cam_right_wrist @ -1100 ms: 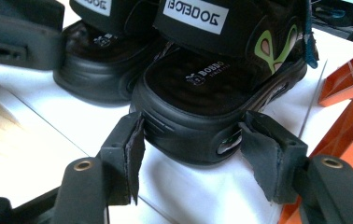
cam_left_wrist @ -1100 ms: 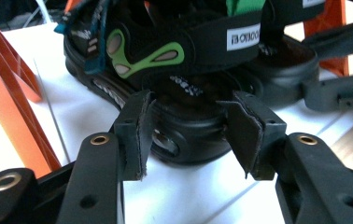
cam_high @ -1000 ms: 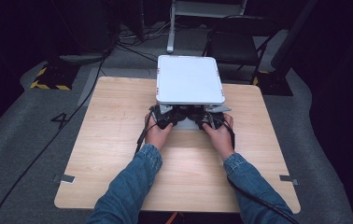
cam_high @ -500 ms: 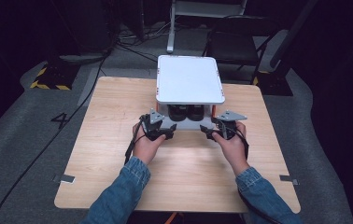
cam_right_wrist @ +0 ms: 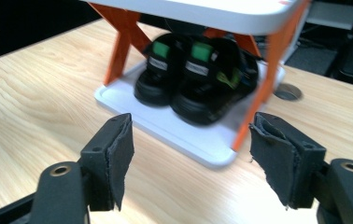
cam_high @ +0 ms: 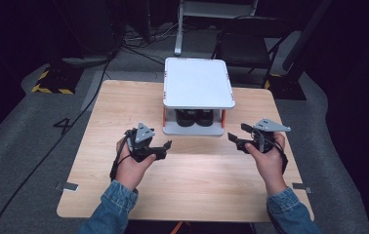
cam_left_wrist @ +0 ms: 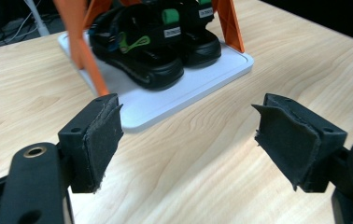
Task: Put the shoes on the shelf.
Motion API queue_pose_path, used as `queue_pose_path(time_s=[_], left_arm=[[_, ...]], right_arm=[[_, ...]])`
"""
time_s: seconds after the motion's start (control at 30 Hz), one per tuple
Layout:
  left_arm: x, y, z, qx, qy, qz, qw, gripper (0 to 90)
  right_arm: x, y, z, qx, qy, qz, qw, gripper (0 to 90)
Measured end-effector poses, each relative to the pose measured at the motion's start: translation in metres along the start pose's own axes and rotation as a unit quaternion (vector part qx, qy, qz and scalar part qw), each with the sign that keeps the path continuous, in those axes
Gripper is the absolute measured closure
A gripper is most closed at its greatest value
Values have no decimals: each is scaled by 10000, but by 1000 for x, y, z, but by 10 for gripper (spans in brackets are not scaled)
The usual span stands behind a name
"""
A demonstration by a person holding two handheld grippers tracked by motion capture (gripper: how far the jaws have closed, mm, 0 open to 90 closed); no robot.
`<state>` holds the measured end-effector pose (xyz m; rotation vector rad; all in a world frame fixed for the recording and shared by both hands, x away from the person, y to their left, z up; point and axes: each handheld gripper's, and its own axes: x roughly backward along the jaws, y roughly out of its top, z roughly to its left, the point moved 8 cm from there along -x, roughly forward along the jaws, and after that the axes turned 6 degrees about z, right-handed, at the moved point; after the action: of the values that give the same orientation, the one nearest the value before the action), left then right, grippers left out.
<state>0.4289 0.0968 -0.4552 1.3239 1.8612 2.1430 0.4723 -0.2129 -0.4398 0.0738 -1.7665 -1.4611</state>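
Your left gripper (cam_high: pixel 165 145) sits just off the front-left corner of the little white shoe rack (cam_high: pixel 199 83), jaws spread wide with nothing between them. In the left gripper view it's just bare wooden table (cam_left_wrist: pixel 202 158) between the 2 foam pads (cam_left_wrist: pixel 95 140), which touch nothing.

Same story on the other side: your right gripper (cam_high: pixel 235 133) is just off the rack's front-right corner, jaws wide apart and holding nothing, aimed in at the rack.

The pair of black sandals (cam_right_wrist: pixel 191 77) sits side by side on the rack's bottom tray (cam_right_wrist: pixel 184 135), under the white top shelf, between the orange legs (cam_right_wrist: pixel 121 39). They've got green tabs on the straps. Both grippers are near the rack but clear of it, and neither touches the sandals.
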Motion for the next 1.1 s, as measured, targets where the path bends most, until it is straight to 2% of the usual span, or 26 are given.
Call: queue_pose_path(time_s=[0.1,0.17,0.23,0.3,0.33,0.4,0.5,0.57,0.63,0.73,0.8,0.9,0.97,1.03,1.1], left_arm=[[16,-10,13,-163,196,137,9996,184],[25,-18,23,-153,325,278,9990,166],[33,-27,33,-97,394,421,9983,164],[39,-37,45,-32,508,561,9971,161],[42,-44,52,0,508,726,9961,161],[45,-54,62,39,554,901,9944,161],[47,-69,77,162,739,1215,9897,160],[45,-77,82,168,694,1423,9872,161],[42,-83,84,237,470,1561,9863,161],[35,-96,87,288,250,1786,9832,162],[31,-103,91,320,216,1894,9811,162],[24,-113,93,509,147,1997,9784,163],[20,-118,96,488,137,2131,9757,163],[18,-122,100,464,222,2106,9762,164],[15,-123,105,468,308,2010,9780,163]], right_arm=[[15,-6,-18,-138,-100,28,9999,279],[25,-12,-31,-251,-218,31,9994,262],[32,-17,-38,-370,-215,68,9991,236],[38,-25,-45,-375,-253,244,9987,180],[40,-29,-48,-362,-258,345,9984,155],[45,-33,-53,-430,-246,312,9983,155],[47,-41,-58,-450,-308,405,9977,155],[45,-50,-60,-438,-325,628,9965,155],[42,-60,-62,-406,-313,925,9944,156],[35,-79,-66,-426,-257,1445,9883,158],[27,-90,-69,-490,-246,1556,9863,158],[17,-103,-71,-485,-216,1652,9848,158],[10,-113,-73,-418,-236,1793,9826,159],[4,-121,-74,-390,-201,1840,9820,160],[-2,-125,-75,-360,-201,1761,9835,158]])
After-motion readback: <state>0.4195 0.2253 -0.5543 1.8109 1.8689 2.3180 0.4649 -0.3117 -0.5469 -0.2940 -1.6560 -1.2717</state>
